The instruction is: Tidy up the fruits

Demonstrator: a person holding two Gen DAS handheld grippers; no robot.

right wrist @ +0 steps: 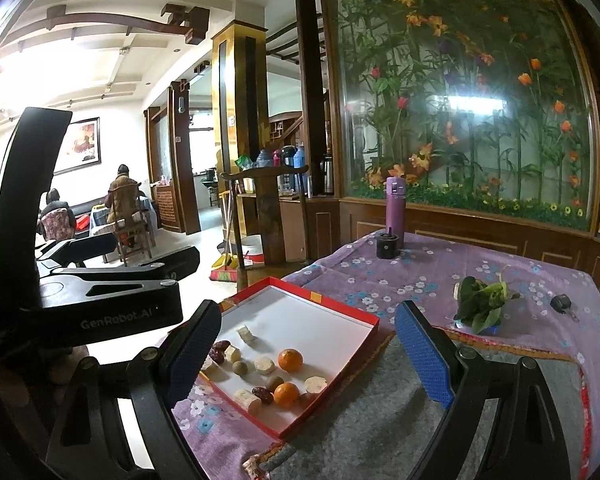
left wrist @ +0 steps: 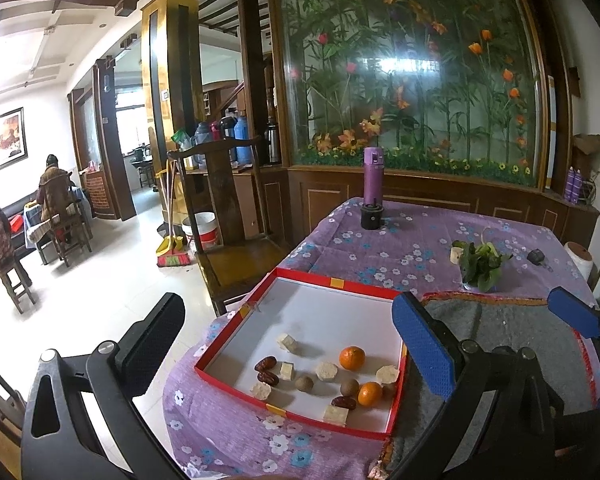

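Observation:
A shallow red-rimmed box (left wrist: 336, 282) (right wrist: 324, 300) with a white floor lies on the purple flowered tablecloth. In it are two mandarins (left wrist: 352, 358) (right wrist: 290, 360), dark red dates (left wrist: 266, 364) (right wrist: 262, 394), brown longans (left wrist: 304, 383) (right wrist: 239, 367) and several pale cut chunks (left wrist: 288, 342). My left gripper (left wrist: 288, 344) is open, hovering before the box's near left side with nothing between its fingers. My right gripper (right wrist: 308, 352) is open too, just short of the box's near right corner and empty. One of its blue pads (left wrist: 572, 312) shows at the right of the left wrist view.
A grey felt mat (left wrist: 500, 328) (right wrist: 380, 420) lies right of the box. Farther back stand a purple bottle (left wrist: 373, 172), a black cap (left wrist: 371, 216), a leafy plant in a glass (left wrist: 480, 264) and a black key fob (left wrist: 536, 257). A wooden chair (left wrist: 228, 200) stands at the table's left edge.

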